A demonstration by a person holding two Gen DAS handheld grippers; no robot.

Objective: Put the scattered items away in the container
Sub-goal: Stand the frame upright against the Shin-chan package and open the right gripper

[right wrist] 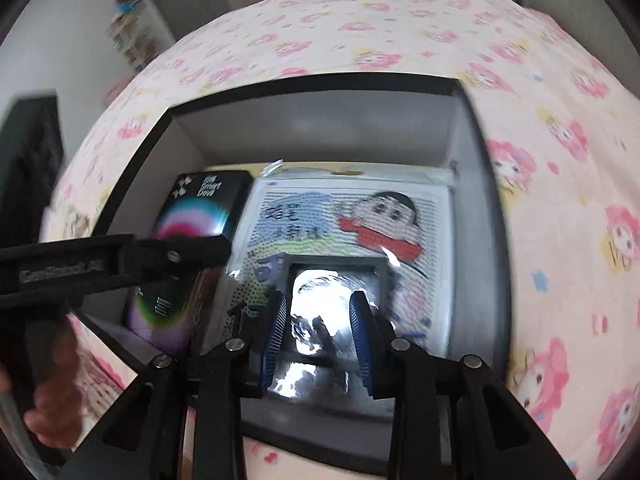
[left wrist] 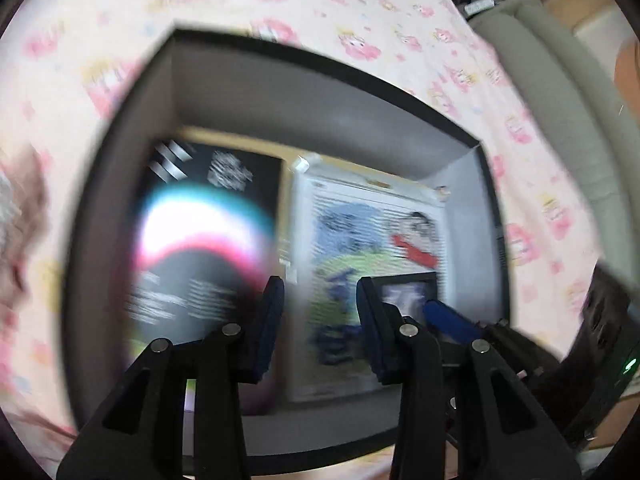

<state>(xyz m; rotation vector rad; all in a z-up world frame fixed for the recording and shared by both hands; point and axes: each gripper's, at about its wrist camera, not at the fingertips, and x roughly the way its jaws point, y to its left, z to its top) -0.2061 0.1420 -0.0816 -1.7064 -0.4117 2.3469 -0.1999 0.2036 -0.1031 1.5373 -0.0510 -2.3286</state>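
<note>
Nearest the right wrist camera, the right gripper, black with blue ribbed pads, points down into the container with its jaws either side of a small grey-framed packet with a shiny plastic front. The pads sit at the packet's edges, but glare hides whether they press on it. The packet lies on a large white cartoon-printed package showing a boy in a red scarf, flat on the floor of the black-rimmed grey-walled cardboard box. Just left of it, inside the same box, lies a black rectangular box with a pink and teal glowing ring printed on it.

In the left wrist view, which is blurred, the left gripper hovers above the box interior with its jaws apart and nothing between them. It also shows at the left edge of the right view, gripped by a hand.

The box rests on a pink cartoon-patterned bedsheet.
</note>
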